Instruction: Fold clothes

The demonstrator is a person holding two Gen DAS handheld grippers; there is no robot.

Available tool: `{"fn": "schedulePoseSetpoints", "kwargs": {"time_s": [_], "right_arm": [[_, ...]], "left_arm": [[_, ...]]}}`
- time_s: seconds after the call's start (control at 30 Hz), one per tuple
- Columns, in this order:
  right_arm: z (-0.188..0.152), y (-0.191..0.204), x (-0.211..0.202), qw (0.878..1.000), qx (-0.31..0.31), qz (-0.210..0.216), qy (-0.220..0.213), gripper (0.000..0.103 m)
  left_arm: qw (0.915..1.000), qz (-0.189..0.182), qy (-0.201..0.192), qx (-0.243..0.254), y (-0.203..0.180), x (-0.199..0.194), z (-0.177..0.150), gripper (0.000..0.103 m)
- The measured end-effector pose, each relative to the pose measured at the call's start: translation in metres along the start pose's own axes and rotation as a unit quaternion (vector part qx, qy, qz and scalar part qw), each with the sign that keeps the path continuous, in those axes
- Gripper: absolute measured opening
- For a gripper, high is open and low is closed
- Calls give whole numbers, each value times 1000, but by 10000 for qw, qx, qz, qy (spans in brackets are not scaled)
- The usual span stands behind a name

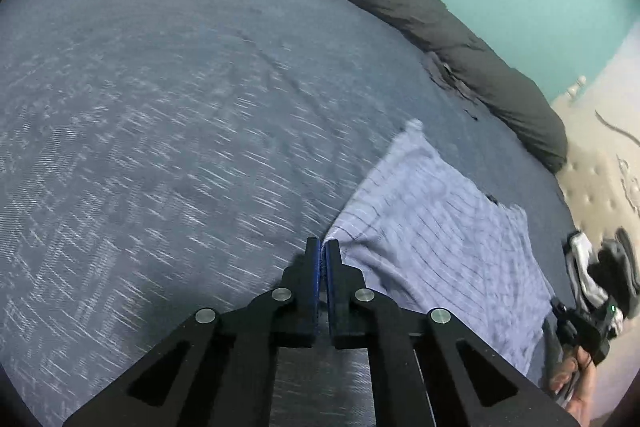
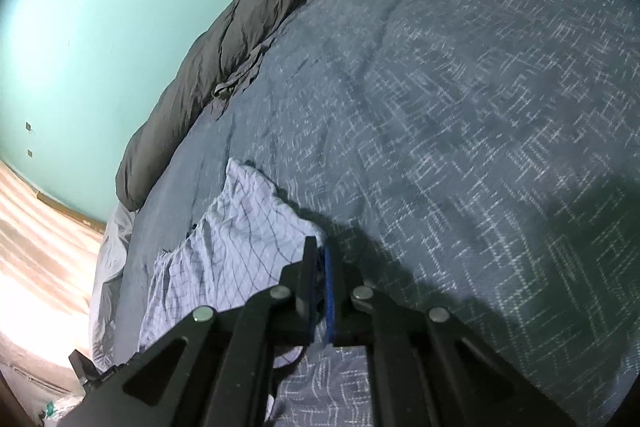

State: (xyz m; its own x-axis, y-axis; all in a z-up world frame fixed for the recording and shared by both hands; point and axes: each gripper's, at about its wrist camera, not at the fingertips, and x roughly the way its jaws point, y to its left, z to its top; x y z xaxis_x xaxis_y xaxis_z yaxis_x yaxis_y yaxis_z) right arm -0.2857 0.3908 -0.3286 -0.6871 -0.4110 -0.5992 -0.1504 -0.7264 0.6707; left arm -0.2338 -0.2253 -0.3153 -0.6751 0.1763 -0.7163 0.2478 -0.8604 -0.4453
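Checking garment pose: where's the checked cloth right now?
The checked cloth lies on the blue bedspread, near the bed's edge below the dark rolled duvet; the left gripper and right gripper each pinch an edge.

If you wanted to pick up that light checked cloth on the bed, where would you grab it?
Probably the free far corner of the checked cloth, approached from above: it lies flat on the bedspread, so only edges offer a pinch. The left gripper already sits at its near corner.
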Motion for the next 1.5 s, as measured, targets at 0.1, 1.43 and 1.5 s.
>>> {"fn": "schedulePoseSetpoints", "kwargs": {"time_s": [0.1, 1.43, 1.5], "right_arm": [[0, -2, 1, 10000, 22, 1, 0, 2], [8, 5, 7, 9994, -294, -55, 166, 1], [12, 1, 3, 9996, -248, -61, 82, 1]], "left_arm": [[9999, -30, 75, -120, 10, 6, 5, 3], [9985, -248, 378, 308, -30, 13, -30, 34], [9987, -254, 365, 254, -26, 11, -29, 34]]}}
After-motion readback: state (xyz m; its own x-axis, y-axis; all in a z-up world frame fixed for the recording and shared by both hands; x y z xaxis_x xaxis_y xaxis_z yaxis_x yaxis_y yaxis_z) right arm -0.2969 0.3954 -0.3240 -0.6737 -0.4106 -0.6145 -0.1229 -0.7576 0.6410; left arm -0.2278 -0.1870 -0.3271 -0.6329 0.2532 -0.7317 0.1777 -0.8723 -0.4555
